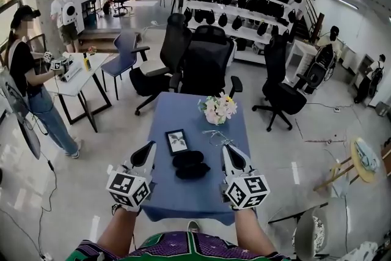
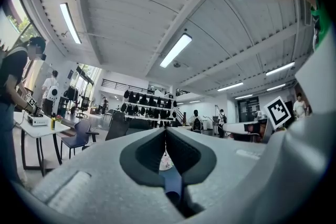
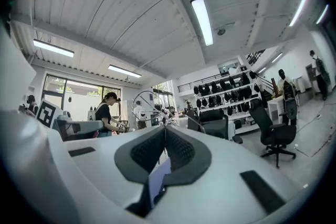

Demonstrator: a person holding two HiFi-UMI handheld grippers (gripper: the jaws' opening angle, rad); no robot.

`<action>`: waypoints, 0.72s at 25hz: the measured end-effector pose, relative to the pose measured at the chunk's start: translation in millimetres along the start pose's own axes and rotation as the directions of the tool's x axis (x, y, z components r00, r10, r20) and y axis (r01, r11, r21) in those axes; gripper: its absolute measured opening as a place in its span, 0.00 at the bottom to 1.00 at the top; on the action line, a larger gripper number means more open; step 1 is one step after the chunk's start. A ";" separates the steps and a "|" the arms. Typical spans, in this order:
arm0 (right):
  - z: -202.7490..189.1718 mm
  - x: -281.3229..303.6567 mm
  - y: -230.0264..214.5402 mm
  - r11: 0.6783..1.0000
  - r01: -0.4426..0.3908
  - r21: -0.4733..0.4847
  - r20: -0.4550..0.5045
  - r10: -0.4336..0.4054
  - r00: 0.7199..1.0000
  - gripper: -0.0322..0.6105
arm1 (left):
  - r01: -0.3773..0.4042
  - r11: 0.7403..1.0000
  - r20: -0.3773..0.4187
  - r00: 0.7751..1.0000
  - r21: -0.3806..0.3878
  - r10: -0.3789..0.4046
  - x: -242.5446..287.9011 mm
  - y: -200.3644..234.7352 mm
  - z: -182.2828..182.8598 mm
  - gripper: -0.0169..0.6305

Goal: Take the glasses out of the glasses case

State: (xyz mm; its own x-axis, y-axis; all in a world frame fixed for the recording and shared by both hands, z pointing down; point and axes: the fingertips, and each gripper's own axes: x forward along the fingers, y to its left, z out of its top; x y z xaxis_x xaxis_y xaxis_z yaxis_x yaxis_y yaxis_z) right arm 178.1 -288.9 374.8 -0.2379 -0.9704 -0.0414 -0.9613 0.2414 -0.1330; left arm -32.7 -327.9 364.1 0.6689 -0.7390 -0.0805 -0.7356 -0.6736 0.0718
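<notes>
The glasses case [image 1: 189, 165] lies open and apparently emptied on the blue bench [image 1: 183, 198], with the glasses [image 1: 215, 135] already out at about 1 o'clock from it, at the tip of the right hand-held gripper [image 1: 227, 147]. That gripper's jaws are together, seemingly pinching the thin wire frame, while the left hand-held gripper [image 1: 151, 147], at 10 o'clock from the case, is closed on nothing. The glasses look very light, springy and easily bent, with scratch-prone lenses, so I would hold the bridge or a temple near the hinge.
</notes>
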 end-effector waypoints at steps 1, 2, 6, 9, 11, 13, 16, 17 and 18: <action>0.6 -0.2 1.9 1.000 -0.002 -0.003 0.001 0.002 1.000 0.06 | 0.000 1.000 -0.001 1.000 0.000 0.000 -1.0 0.4 0.2 0.05; 0.7 -0.2 3.2 1.000 -0.002 -0.007 0.002 0.002 1.000 0.06 | 0.000 1.000 -0.001 1.000 -0.001 0.000 -1.6 0.6 0.2 0.05; 0.2 0.3 3.1 1.000 0.000 -0.011 -0.002 0.000 1.000 0.06 | 0.004 1.000 -0.003 1.000 0.000 -0.004 -0.7 -2.8 -0.2 0.05; -0.3 1.3 3.8 1.000 0.000 -0.013 -0.007 0.000 1.000 0.06 | 0.007 1.000 -0.002 1.000 0.006 -0.007 -1.2 -4.1 0.9 0.05; -1.8 2.0 5.9 1.000 -0.003 -0.022 -0.014 0.002 1.000 0.06 | 0.005 1.000 -0.002 1.000 0.007 -0.005 -2.4 -3.4 1.0 0.05; -3.9 3.1 9.3 0.999 -0.011 -0.032 -0.022 0.010 1.000 0.06 | 0.004 1.000 -0.003 1.000 0.007 -0.004 -3.4 -2.4 0.6 0.05; -5.8 4.6 12.3 0.999 -0.019 -0.033 -0.030 0.018 0.999 0.06 | 0.006 1.000 -0.004 1.000 0.006 -0.006 -3.2 -2.0 0.0 0.05; -5.4 4.8 12.6 0.999 -0.019 -0.032 -0.029 0.018 0.999 0.06 | 0.008 1.000 -0.004 1.000 0.006 -0.008 -3.1 -2.1 0.3 0.05; -4.5 4.7 12.9 0.999 -0.019 -0.031 -0.028 0.019 0.999 0.06 | 0.009 1.000 -0.003 1.000 0.007 -0.009 -3.2 -2.3 0.9 0.05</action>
State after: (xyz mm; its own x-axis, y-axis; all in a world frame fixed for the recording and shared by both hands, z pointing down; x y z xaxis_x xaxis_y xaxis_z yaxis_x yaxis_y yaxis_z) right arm 164.0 -290.4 377.3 -0.2595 -0.9656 -0.0163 -0.9603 0.2598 -0.1015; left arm -33.2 -324.0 363.3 0.6756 -0.7331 -0.0784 -0.7305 -0.6800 0.0639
